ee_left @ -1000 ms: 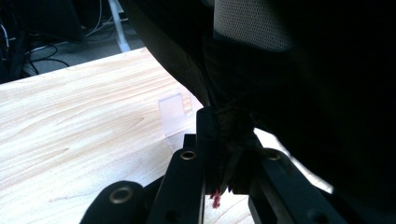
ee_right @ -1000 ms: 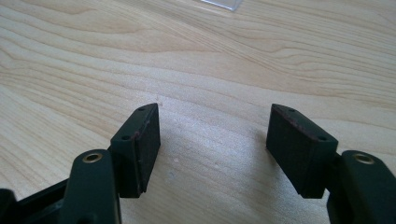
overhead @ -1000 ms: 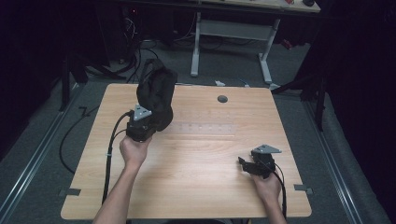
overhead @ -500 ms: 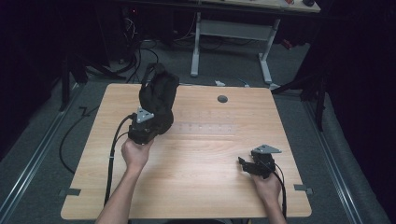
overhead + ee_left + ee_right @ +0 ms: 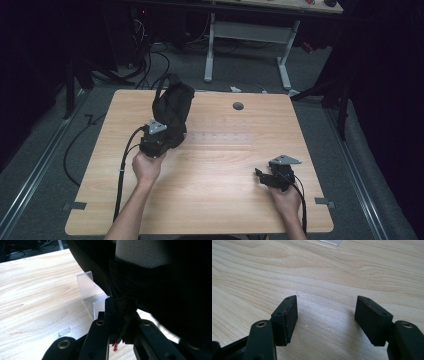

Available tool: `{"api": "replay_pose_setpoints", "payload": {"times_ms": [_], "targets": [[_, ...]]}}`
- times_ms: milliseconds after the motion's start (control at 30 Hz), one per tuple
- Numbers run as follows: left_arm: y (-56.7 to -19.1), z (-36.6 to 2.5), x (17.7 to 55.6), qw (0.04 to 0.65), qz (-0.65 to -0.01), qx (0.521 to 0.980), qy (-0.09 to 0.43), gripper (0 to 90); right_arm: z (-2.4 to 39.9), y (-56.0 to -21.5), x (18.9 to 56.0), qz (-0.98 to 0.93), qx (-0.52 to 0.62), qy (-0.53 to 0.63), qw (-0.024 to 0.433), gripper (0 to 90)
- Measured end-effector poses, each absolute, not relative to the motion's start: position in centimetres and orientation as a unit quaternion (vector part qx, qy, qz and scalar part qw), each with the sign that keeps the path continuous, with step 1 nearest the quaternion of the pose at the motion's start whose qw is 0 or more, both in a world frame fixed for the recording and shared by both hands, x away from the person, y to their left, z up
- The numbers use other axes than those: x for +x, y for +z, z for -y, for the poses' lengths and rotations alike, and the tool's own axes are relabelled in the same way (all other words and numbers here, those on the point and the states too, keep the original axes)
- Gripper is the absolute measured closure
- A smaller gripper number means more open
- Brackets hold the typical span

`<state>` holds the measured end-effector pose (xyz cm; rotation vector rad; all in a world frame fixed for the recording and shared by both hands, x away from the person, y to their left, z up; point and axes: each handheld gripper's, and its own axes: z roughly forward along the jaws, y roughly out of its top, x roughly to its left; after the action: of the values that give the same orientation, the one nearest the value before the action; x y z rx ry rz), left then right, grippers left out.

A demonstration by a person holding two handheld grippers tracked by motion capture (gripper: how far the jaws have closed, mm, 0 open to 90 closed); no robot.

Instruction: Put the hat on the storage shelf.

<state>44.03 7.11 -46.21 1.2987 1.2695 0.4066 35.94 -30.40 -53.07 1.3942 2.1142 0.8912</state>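
Dark room, light wooden tabletop (image 5: 215, 165), grey floor, white-legged desk (image 5: 250, 35) at top of frame. Change since a second ago: left gripper (image 5: 159, 136) nudges the black fabric backpack (image 5: 172, 107) slightly right, upper left of centre, jaws clamped on its fabric over a clear acrylic stand (image 5: 86, 286). Likely positioning. Right gripper (image 5: 267, 176) idle lower right, jaws apart.

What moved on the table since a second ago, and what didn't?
Very little changed. The left gripper stays shut on the black bag; hand and bag have drifted slightly toward the person, the bag standing up off the wooden table as before. The right gripper stays open low over the table, in the same place. The clear plastic stand under the bag looks unmoved.
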Motion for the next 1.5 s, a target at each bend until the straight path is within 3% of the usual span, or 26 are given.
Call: {"api": "replay_pose_setpoints", "payload": {"times_ms": [233,467,700,1500], "targets": [[-46.1,-7.7,44.0,0.606,-0.556,0.547,0.159,79.6,30.4,-53.1,35.9,-0.767,0.506,0.323,0.226,35.2],[-46.1,-7.9,43.9,0.600,-0.567,0.542,0.159,51.0,30.4,-53.1,36.0,-0.767,0.505,0.323,0.227,35.2],[-45.8,-8.5,43.4,0.606,-0.573,0.533,0.143,36.4,30.4,-53.1,35.9,-0.767,0.506,0.323,0.227,35.2],[-45.4,-11.0,40.2,0.619,-0.577,0.518,0.124,32.4,30.4,-53.1,35.9,-0.767,0.506,0.324,0.226,35.2]]}}
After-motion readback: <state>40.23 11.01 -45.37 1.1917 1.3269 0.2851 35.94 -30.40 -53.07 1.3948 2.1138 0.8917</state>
